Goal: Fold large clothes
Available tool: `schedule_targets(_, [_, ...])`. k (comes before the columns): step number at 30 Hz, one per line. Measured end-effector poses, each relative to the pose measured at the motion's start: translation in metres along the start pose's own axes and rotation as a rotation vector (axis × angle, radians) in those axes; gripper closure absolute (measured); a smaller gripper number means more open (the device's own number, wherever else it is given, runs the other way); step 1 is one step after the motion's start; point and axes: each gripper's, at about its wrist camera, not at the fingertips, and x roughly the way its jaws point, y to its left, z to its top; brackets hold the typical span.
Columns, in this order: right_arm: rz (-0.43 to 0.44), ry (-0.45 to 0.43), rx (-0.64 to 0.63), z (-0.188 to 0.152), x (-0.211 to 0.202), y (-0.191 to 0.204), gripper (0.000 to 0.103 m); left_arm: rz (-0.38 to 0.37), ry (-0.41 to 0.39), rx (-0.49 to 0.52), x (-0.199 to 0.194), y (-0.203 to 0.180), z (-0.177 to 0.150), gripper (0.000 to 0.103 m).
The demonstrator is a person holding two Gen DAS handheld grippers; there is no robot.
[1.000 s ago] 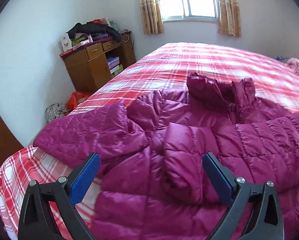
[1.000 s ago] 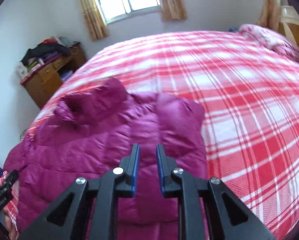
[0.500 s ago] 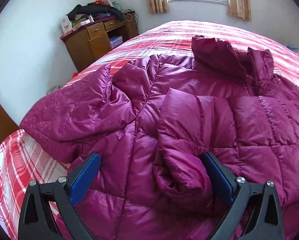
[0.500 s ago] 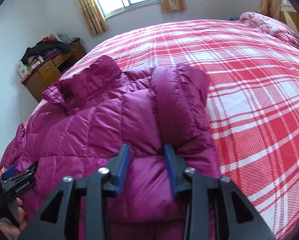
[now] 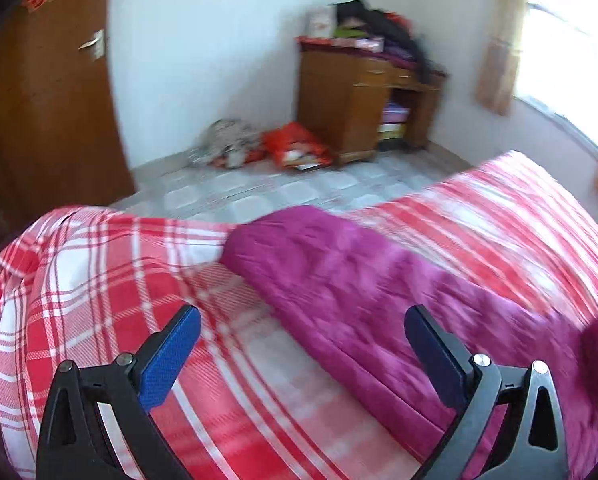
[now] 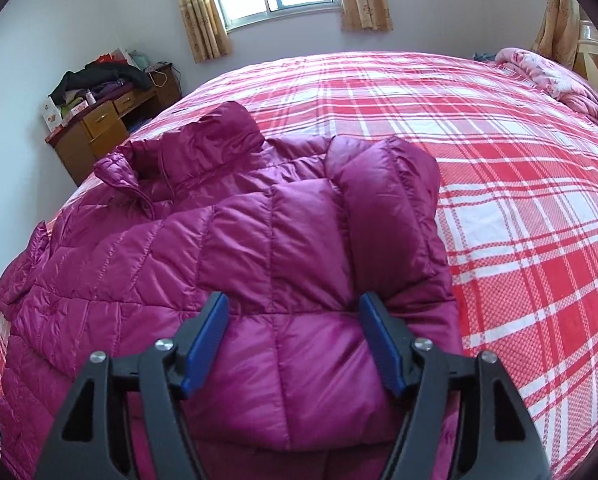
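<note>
Room: bedroom, with my work laid on a wide bed (image 6: 499,168) under a red-and-white plaid cover, and a window at twelve o'clock in my right view.

Jacket: a magenta quilted puffer jacket (image 6: 203,264) lies flat on the bed, collar toward twelve o'clock and hem toward me at six, so its long axis runs twelve to six.

Folded sleeve: its right-hand sleeve (image 6: 383,208) is already laid over the body, running from one o'clock down to my right fingers.

Right gripper: my right gripper (image 6: 293,334) sits over the jacket's near part, jaws opening, with puffy fabric bulging between the blue pads (image 6: 207,336) but not pinched.

Loose sleeve: in my left view the other sleeve (image 5: 339,276) stretches from about four o'clock out to its cuff at eleven, spread out flat on the plaid.

Left gripper: my left gripper (image 5: 299,354) stands wide and holds nothing; the sleeve's near edge passes between the fingers, nearer the right-hand pad. This view is blurred.

Key relation: the loose sleeve lies ahead of my left hand, from twelve to two o'clock, so I judge the left hand the nearer one for folding it in over the body.

Containers: a wooden cabinet (image 5: 339,108) at one o'clock in my left view carries a heap of clothes and boxes on top and stacked items in its open shelf; bags (image 5: 295,148) lie on the floor beside it.
</note>
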Motion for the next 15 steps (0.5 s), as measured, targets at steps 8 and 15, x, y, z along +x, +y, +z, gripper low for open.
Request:
schedule_targets(8, [-0.011,0.004,-0.008,0.000,0.002,0.002,0.032,-0.022,0.109,-0.138,0.068,0.020,0.012,0.022])
schedule_targets(15, [-0.013,0.004,-0.011,0.000,0.003,0.003,0.032,-0.046,0.099,-0.136,0.076,0.015,0.005,0.062])
